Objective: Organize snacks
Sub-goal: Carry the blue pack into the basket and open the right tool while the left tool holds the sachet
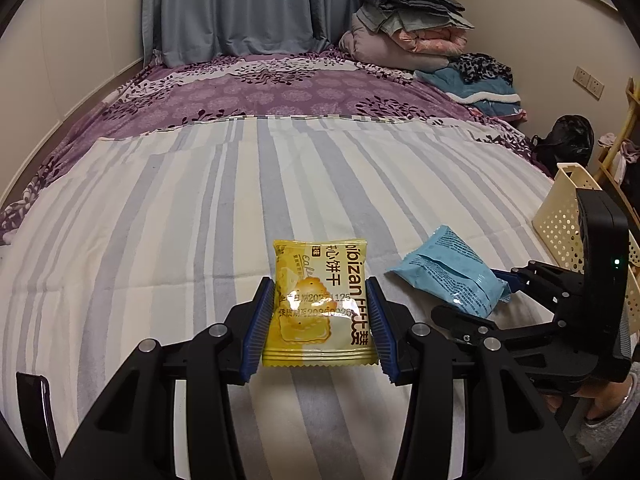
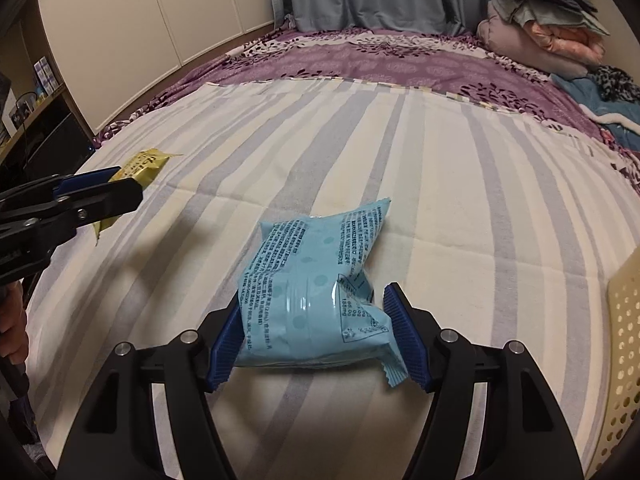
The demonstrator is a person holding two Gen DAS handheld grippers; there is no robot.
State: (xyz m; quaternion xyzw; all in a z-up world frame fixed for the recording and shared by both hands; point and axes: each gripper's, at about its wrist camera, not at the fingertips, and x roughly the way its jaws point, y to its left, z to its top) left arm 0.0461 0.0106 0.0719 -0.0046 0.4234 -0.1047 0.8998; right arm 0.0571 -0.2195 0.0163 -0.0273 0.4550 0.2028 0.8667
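Observation:
A yellow cracker packet is held just above the striped bed sheet with my left gripper shut on its two sides. From the right wrist view that gripper enters at the left with the yellow packet sticking out past it. A light blue snack packet lies print side up between the pads of my right gripper. The left pad touches its edge and the right pad stands slightly off it, so this gripper is open. In the left wrist view the blue packet rests on the sheet.
A cream perforated basket stands at the bed's right edge, also seen as the basket at far right. Folded blankets and clothes are piled at the far right corner. A purple floral cover spans the far half of the bed.

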